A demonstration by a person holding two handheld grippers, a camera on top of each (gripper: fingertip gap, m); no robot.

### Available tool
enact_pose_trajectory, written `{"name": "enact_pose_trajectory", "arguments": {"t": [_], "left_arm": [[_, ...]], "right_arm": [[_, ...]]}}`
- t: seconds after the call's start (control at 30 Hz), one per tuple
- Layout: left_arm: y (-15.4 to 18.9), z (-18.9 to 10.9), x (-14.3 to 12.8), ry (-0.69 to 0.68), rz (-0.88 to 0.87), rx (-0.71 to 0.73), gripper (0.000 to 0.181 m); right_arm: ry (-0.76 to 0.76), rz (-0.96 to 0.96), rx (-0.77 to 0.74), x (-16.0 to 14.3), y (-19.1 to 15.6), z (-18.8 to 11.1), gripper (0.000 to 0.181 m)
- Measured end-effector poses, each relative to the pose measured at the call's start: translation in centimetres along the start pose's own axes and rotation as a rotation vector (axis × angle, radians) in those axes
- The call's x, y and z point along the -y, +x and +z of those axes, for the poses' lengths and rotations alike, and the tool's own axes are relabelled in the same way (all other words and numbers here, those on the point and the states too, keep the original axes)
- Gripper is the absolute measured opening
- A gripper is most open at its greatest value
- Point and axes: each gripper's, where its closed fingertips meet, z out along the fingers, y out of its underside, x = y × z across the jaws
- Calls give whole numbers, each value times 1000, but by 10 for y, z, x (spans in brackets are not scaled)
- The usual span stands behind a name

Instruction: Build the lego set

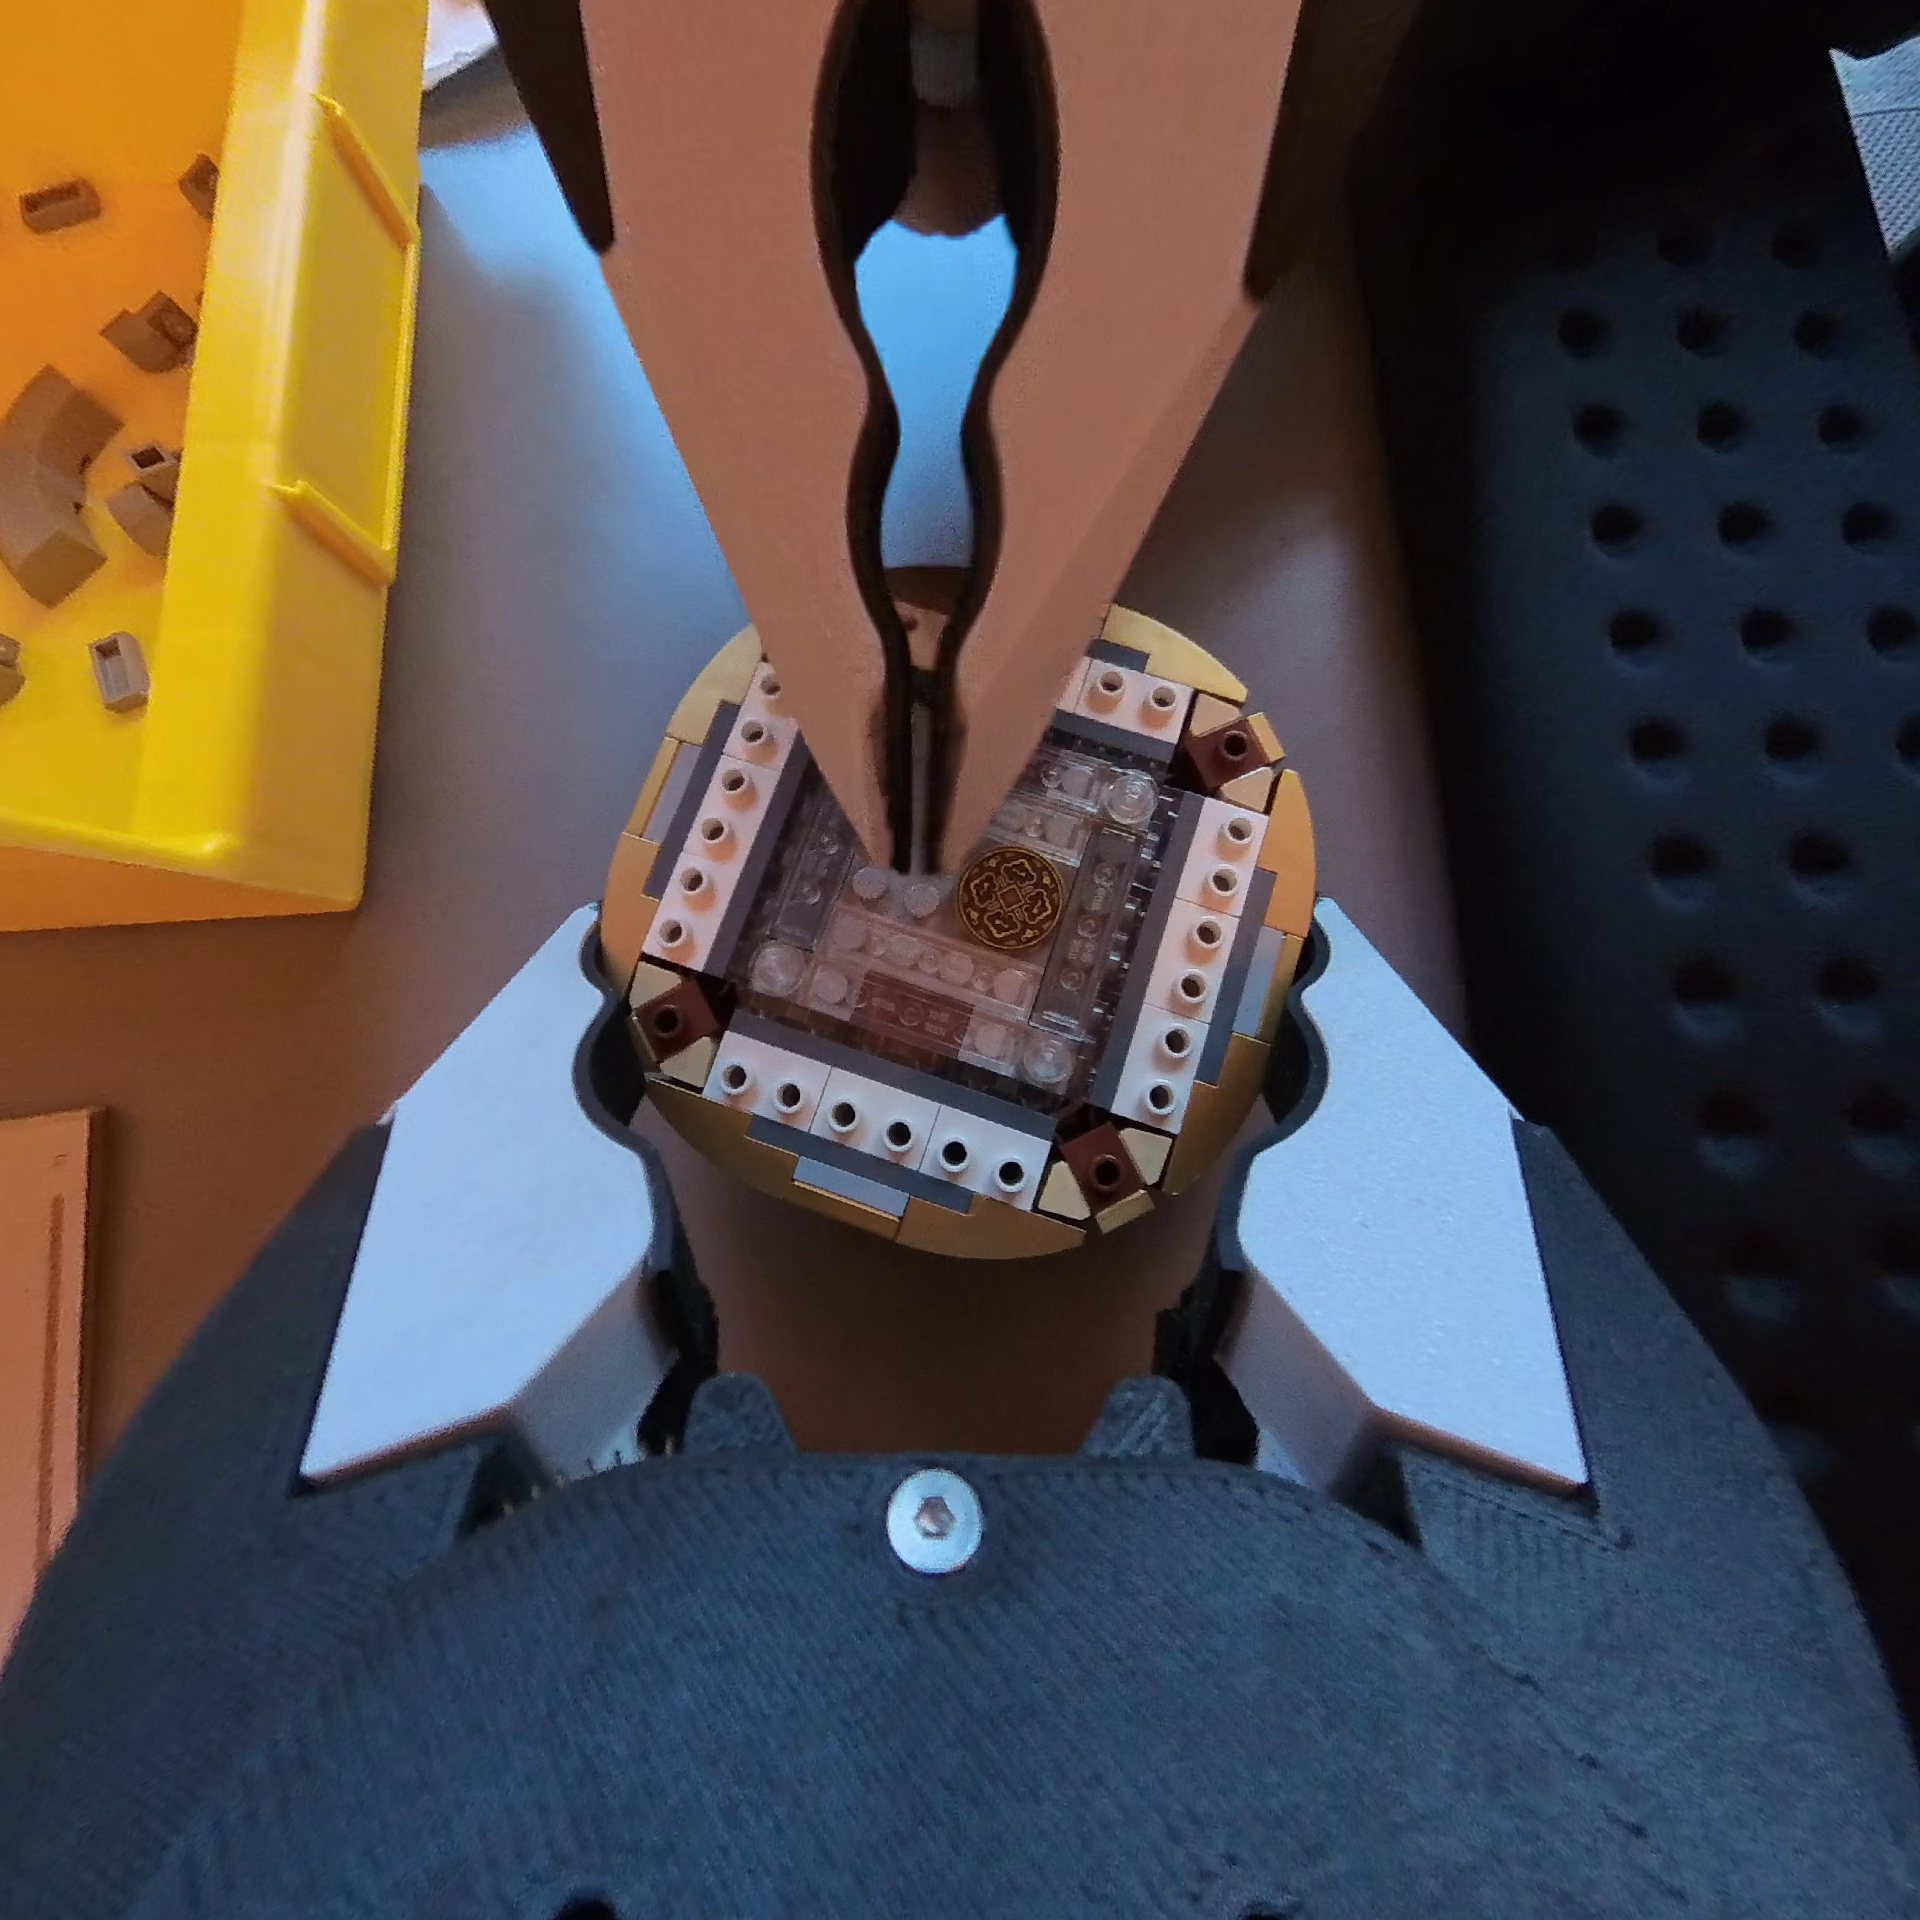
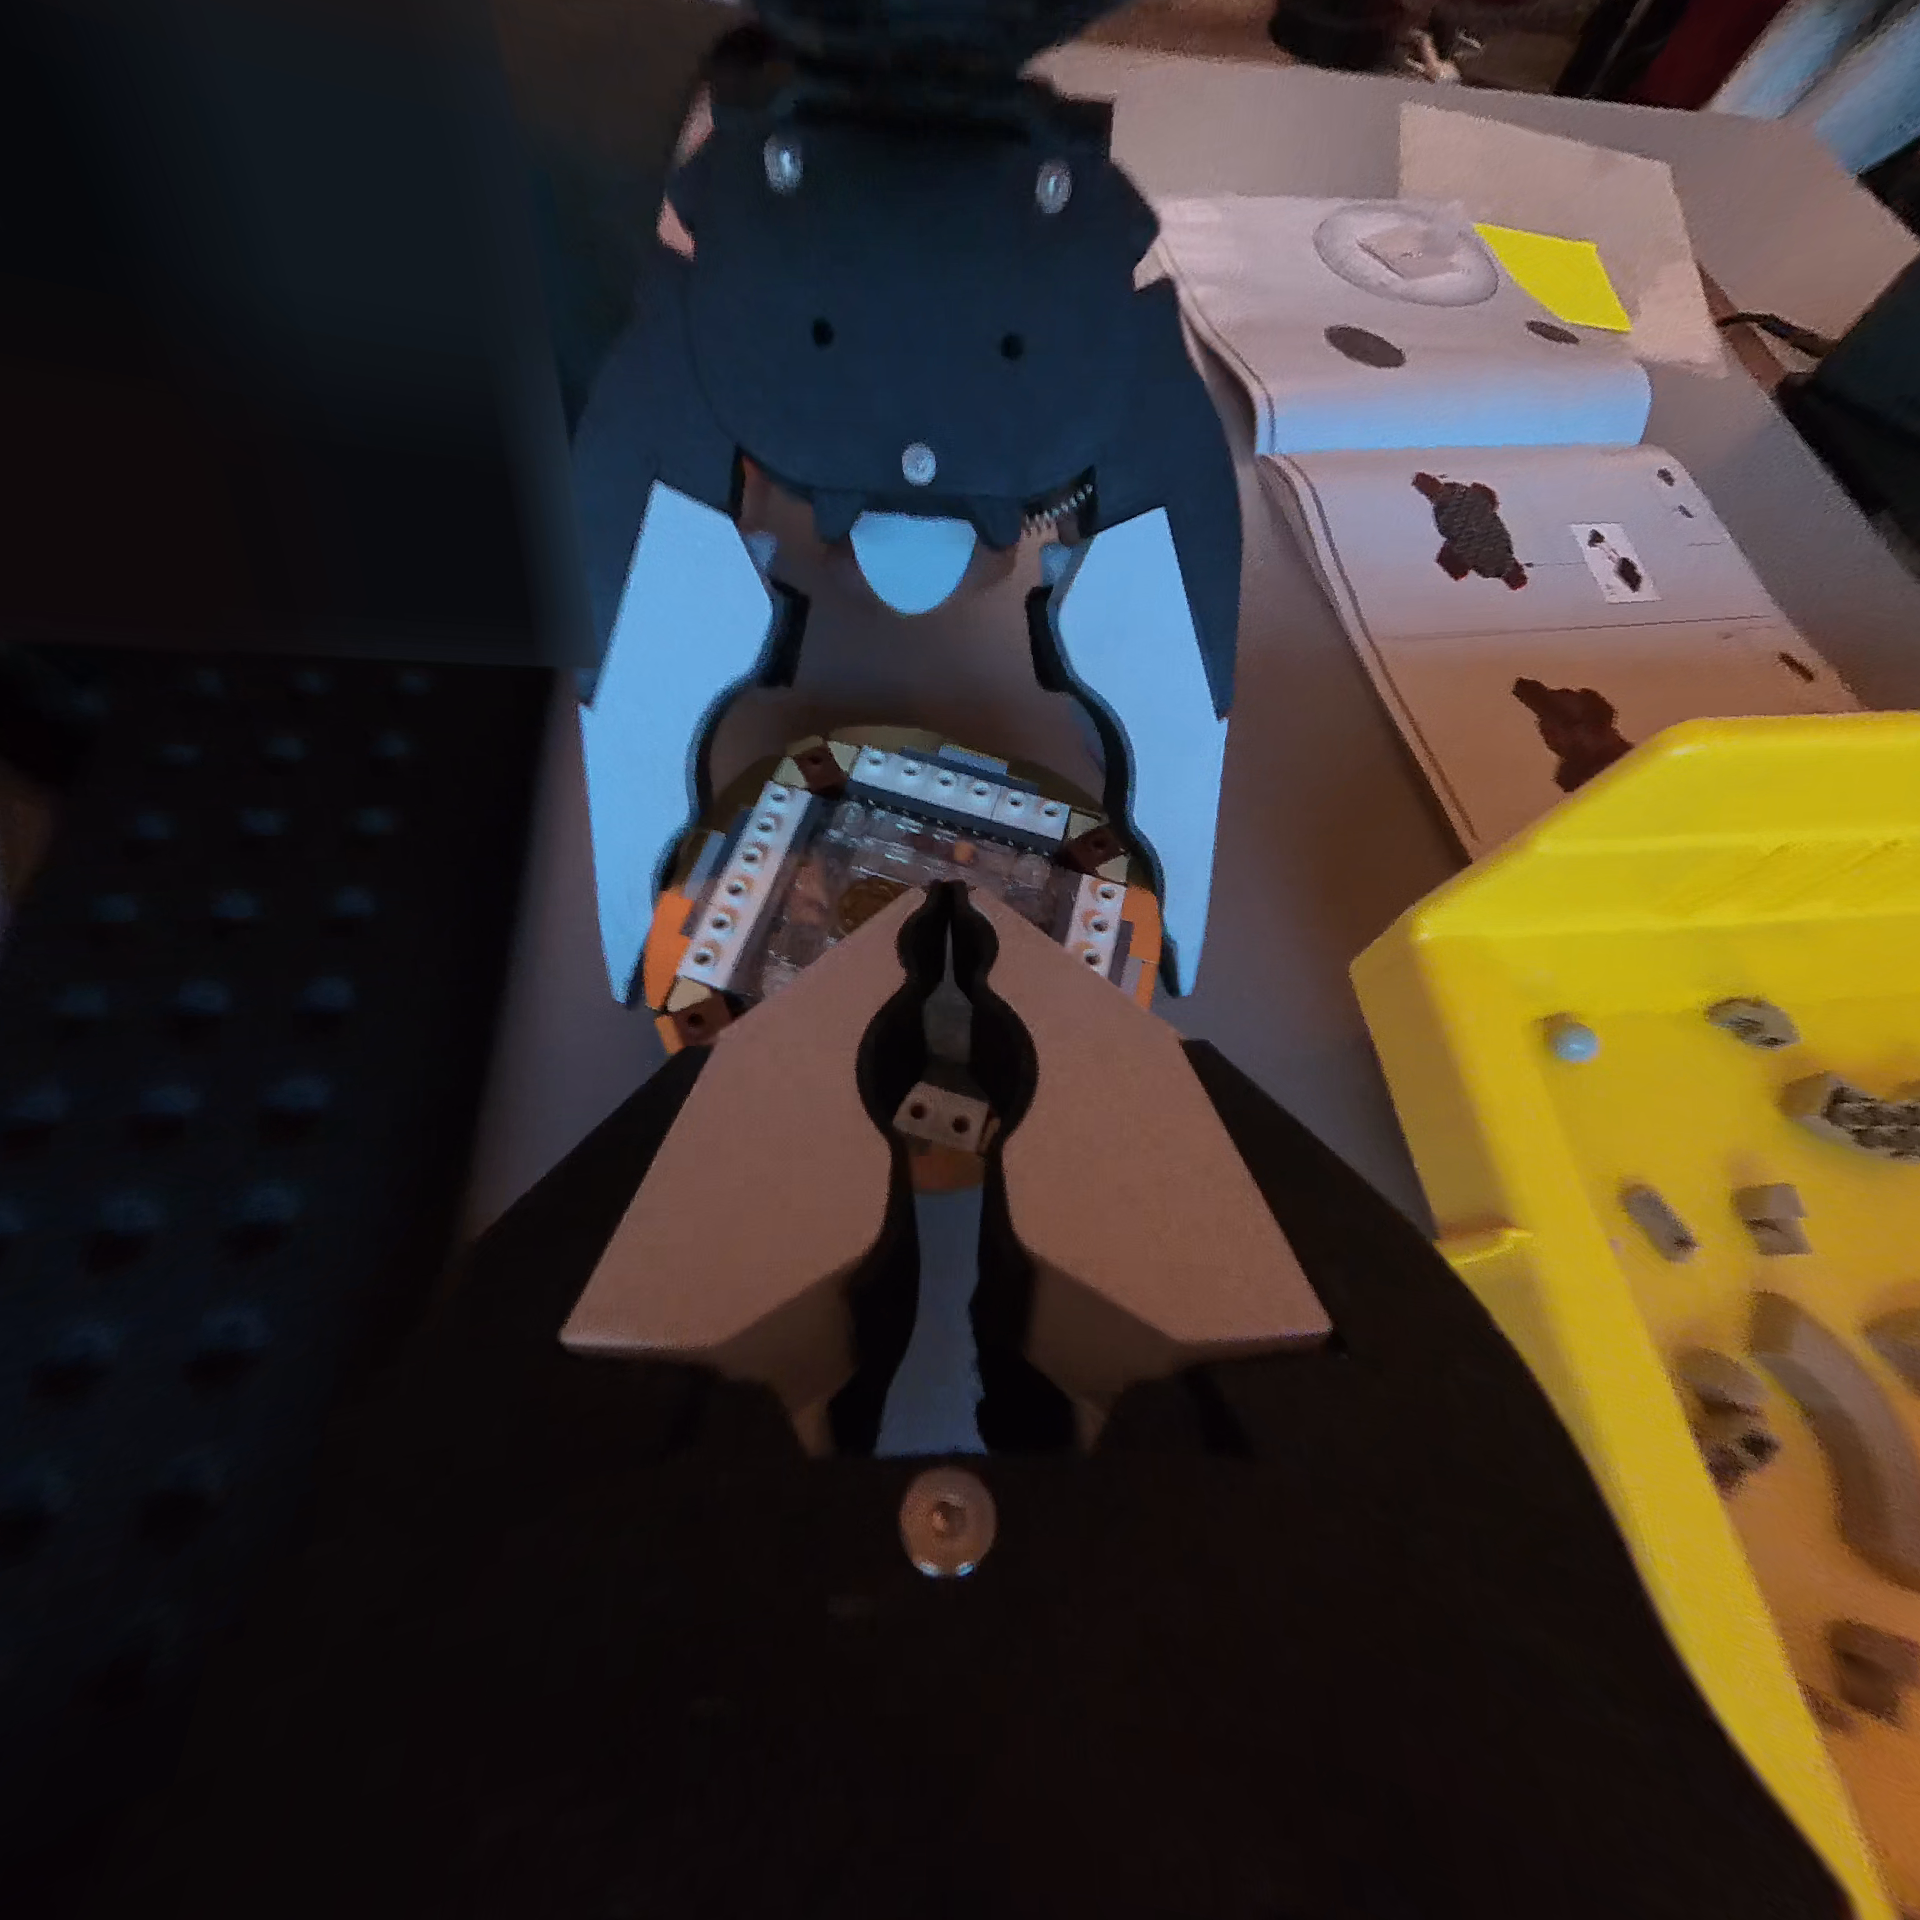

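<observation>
The round lego build [image 1: 940, 1231] has a gold rim, white studded walls and clear plates inside. A dark round tile with a gold pattern [image 1: 1010, 899] sits near its middle. My left gripper [image 1: 956, 914] has white fingers, and its dark pads press on the build's left and right sides. The build also shows in the right wrist view [image 2: 748, 883]. My right gripper [image 2: 945, 899] has tan fingers that are shut. In the left wrist view its tips [image 1: 912, 847] point down onto the clear plates, just left of the patterned tile. I see nothing between them.
A yellow bin [image 1: 281, 520] with several small grey-brown pieces stands beside the build and shows in the right wrist view [image 2: 1662, 935] too. An open instruction booklet [image 2: 1507, 540] lies behind the bin. A dark perforated mat [image 1: 1714, 727] lies on the other side. The grippers' ends are close to 4 centimetres from one another.
</observation>
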Motion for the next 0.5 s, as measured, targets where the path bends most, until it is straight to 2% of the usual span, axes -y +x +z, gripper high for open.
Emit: {"name": "enact_pose_trajectory", "arguments": {"t": [0.13, 0.3, 0.5], "left_arm": [[-1, 0, 0, 1, -8, 4, 124], [-5, 1, 0, -5, -32, 26, 124], [-8, 1, 0, -15, -55, 45, 123]], "right_arm": [[26, 105, 97, 2, -8, -1, 20], [-69, -26, 36, -3, -14, 2, 20], [-181, -77, -53, -6, -12, 4, 19]]}}
